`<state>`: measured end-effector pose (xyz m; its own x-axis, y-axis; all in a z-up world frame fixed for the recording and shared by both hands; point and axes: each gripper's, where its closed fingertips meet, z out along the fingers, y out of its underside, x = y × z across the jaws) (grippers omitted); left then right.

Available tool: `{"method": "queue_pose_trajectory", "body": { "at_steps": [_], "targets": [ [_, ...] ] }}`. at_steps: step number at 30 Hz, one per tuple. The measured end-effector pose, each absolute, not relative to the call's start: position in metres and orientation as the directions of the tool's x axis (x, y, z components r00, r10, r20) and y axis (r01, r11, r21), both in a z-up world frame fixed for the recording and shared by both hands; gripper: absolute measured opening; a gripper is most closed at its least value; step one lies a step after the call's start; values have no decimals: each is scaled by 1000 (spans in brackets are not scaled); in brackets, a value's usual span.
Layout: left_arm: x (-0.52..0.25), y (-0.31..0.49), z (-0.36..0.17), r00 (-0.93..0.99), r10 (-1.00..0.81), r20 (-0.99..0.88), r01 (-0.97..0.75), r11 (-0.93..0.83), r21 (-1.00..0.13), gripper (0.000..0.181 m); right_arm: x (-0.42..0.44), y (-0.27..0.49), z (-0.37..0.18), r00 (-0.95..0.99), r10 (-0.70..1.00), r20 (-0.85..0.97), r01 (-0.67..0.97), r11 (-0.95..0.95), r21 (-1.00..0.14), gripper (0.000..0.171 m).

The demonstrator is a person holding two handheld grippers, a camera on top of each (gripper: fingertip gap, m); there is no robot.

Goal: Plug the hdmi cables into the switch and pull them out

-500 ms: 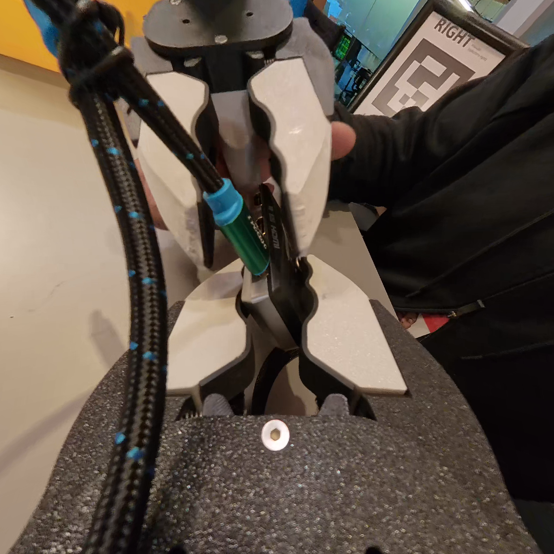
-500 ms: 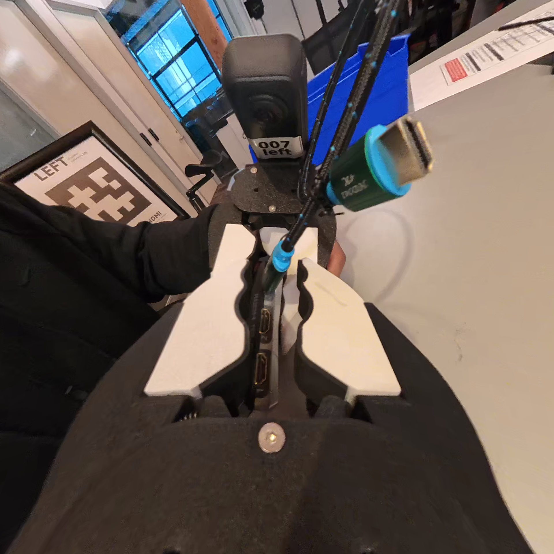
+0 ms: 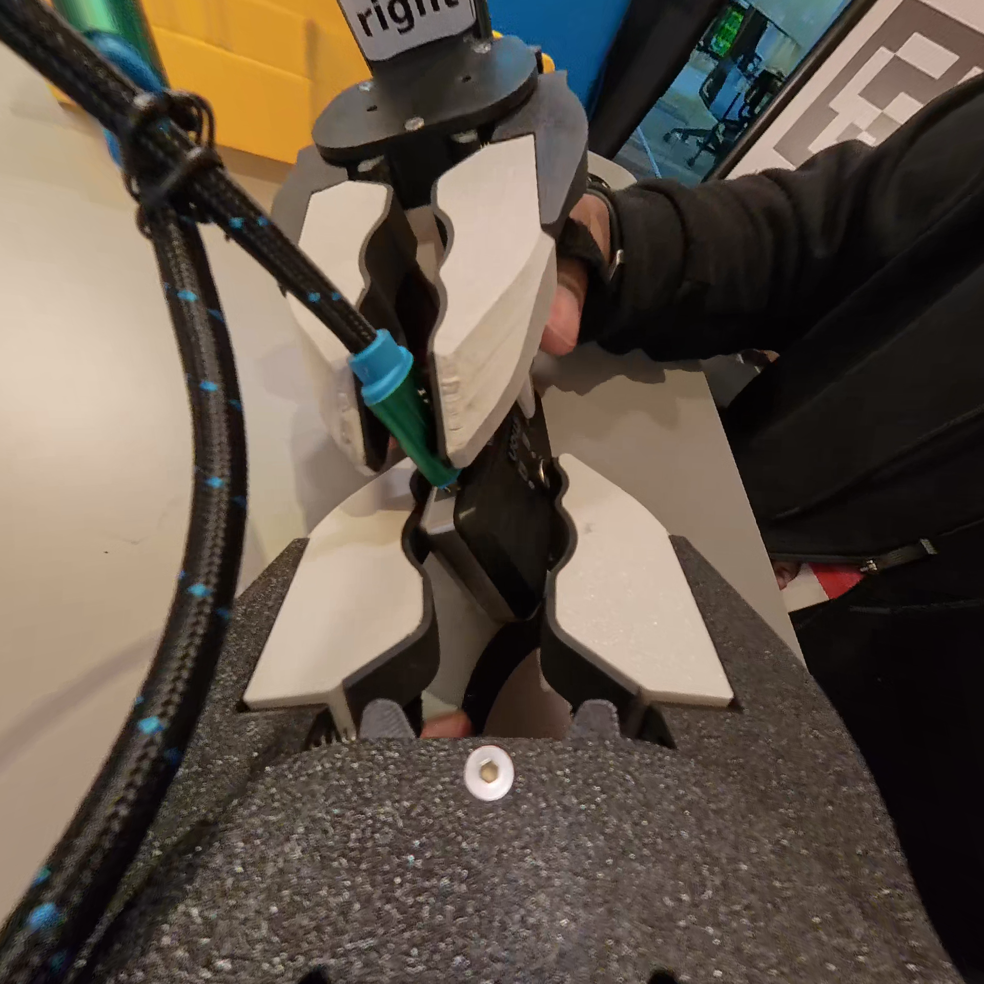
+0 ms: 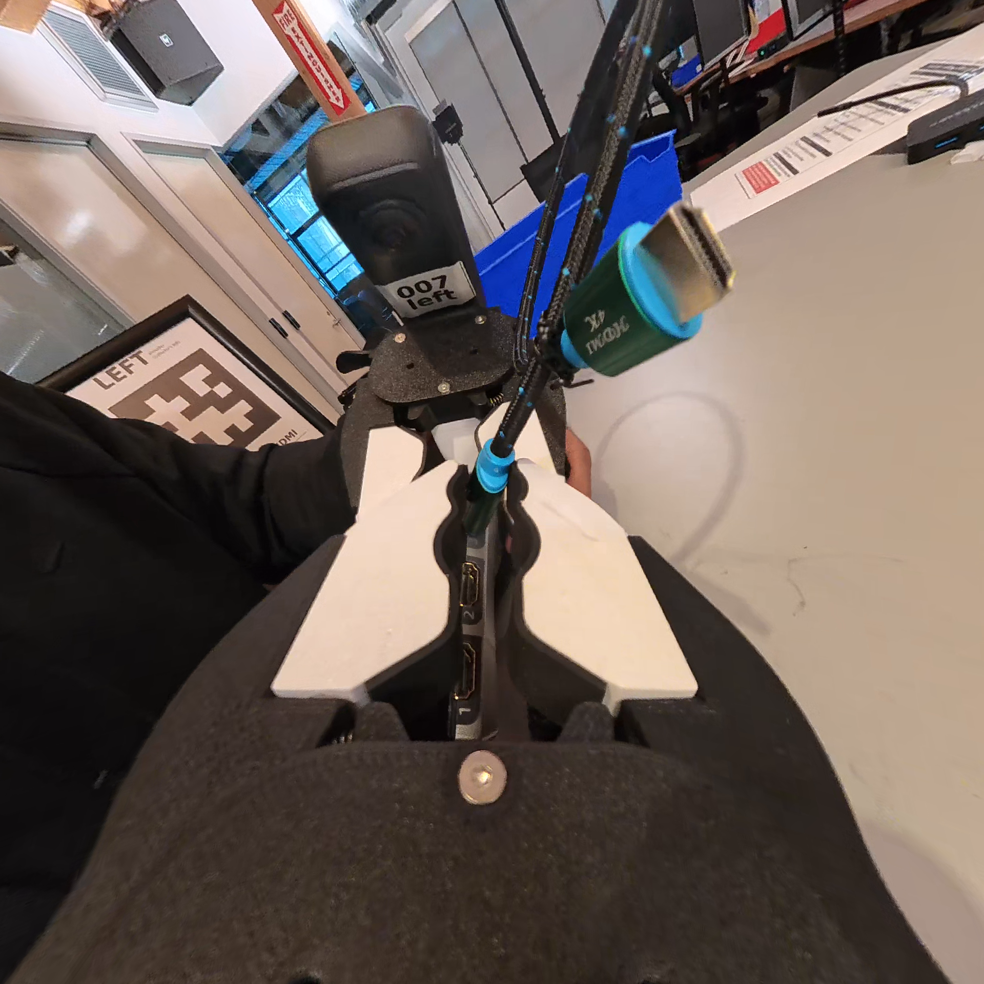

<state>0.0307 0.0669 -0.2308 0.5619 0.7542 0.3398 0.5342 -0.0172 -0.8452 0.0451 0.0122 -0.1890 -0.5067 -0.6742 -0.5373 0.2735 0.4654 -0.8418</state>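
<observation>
Here the left gripper (image 3: pixel 487 524) pinches the black switch (image 3: pixel 498 554); the right gripper (image 3: pixel 410 426) clamps the green plug (image 3: pixel 407 412) at the switch's port, between both grippers' tips.

Two ports (image 4: pixel 468 628) on the switch (image 3: pixel 495 554) sit open, but the looped cable (image 3: pixel 213 426) and dangling plug (image 4: pixel 644 298) crowd the left side; tabletop (image 4: pixel 852 426) beyond is bare.

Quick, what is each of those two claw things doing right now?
Left gripper: shut on the black HDMI switch.
Right gripper: shut on the green plug, at the switch's port.
</observation>
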Motion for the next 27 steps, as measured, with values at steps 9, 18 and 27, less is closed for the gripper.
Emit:
{"method": "queue_pose_trajectory", "body": {
  "at_steps": [9, 18, 27],
  "targets": [
    [27, 66, -222, 494, 697, 519, 577, 184, -796, 27, 48, 12, -187, -509, -687, -518, 278, 438, -855, 14],
    [28, 69, -212, 527, 606, 596, 565, 275, -778, 24, 48, 12, -177, -497, -680, -539, 316, 437, -842, 11],
    [34, 112, -225, 575, 512, 638, 649, 189, -737, 25, -74, 5, -159, -677, -446, -585, 540, 238, -807, 12]
  ]
}}
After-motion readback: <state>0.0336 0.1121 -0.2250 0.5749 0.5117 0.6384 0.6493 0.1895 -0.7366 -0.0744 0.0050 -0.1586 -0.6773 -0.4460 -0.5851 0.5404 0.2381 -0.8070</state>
